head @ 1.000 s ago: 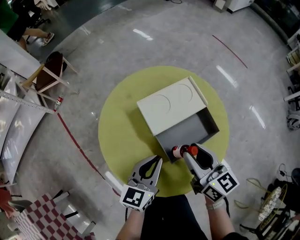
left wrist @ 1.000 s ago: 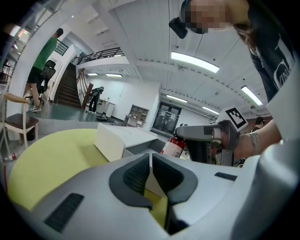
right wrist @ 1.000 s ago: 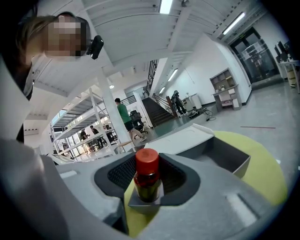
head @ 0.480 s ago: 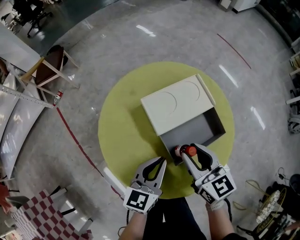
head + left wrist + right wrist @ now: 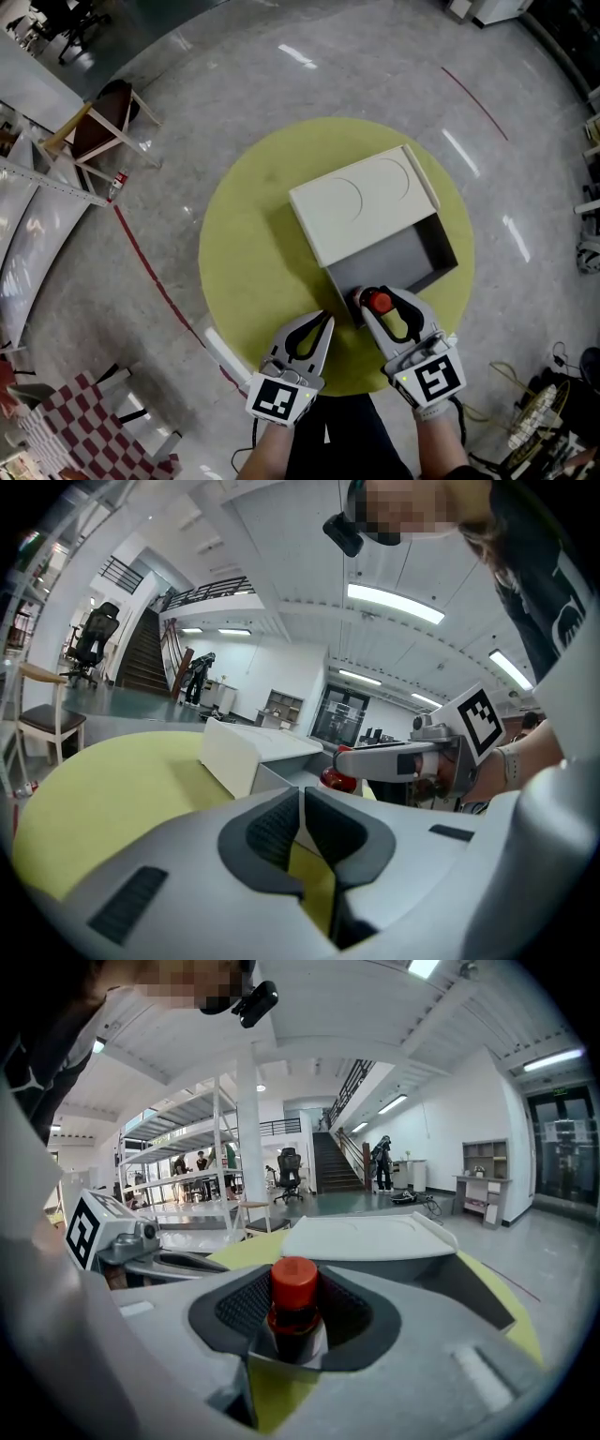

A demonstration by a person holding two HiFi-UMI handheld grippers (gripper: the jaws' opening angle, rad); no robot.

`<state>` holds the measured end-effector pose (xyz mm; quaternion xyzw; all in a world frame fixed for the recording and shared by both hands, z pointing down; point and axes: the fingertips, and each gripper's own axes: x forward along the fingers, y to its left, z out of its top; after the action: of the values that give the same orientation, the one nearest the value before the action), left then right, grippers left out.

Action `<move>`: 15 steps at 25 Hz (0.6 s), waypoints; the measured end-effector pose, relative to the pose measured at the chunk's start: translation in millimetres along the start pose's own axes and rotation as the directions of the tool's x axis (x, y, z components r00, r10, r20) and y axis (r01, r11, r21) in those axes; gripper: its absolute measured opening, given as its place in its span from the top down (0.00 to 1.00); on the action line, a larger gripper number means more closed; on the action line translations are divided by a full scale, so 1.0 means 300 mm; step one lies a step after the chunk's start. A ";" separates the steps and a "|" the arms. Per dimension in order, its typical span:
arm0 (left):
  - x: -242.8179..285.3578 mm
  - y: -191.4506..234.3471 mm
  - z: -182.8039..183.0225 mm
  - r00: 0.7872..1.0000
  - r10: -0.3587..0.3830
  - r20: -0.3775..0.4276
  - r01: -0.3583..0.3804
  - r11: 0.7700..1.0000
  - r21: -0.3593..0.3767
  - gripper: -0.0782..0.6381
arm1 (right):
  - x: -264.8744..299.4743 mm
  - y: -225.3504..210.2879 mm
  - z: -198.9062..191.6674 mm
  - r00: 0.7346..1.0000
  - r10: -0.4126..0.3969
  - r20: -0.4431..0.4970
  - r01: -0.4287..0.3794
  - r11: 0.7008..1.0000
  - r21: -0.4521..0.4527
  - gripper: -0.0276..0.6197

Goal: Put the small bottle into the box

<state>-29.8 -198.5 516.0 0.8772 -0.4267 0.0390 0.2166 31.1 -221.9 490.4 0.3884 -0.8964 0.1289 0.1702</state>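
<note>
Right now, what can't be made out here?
- Body of the bottle: head view, the right gripper covers all but its top.
- Lower part of the bottle: right gripper view, the jaws wrap it.
- Back half of the box: head view, the lid hides it.
- Inside of the box: left gripper view, its near wall blocks it.

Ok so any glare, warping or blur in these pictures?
Head view: sharp, with white glare streaks on the glossy floor and edges bowed by the wide lens. Left gripper view: heavy fisheye curve, dark corners, bright ceiling lights. Right gripper view: same fisheye and dark rim; the small bottle up close looks crisp.
</note>
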 end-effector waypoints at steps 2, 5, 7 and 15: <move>-0.002 0.002 -0.003 1.000 0.003 0.002 -0.003 1.000 -0.004 0.86 | 0.005 0.002 -0.010 1.000 0.000 -0.009 -0.001 1.000 -0.011 0.73; -0.004 0.000 -0.002 1.000 0.005 0.007 -0.005 1.000 -0.006 0.86 | 0.007 0.006 -0.012 1.000 0.005 -0.003 -0.005 1.000 -0.012 0.73; -0.006 0.000 -0.005 1.000 0.007 0.007 -0.007 1.000 -0.006 0.86 | 0.006 0.006 -0.015 1.000 0.005 0.000 -0.005 1.000 -0.012 0.73; -0.011 0.003 -0.013 1.000 0.015 0.005 -0.015 1.000 -0.012 0.86 | 0.010 0.022 -0.013 0.999 0.030 0.021 -0.030 1.000 0.004 0.71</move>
<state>-32.2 -194.9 519.1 0.8728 -0.4340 0.0357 0.2206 25.1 -218.1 494.5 0.3768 -0.9035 0.1294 0.1578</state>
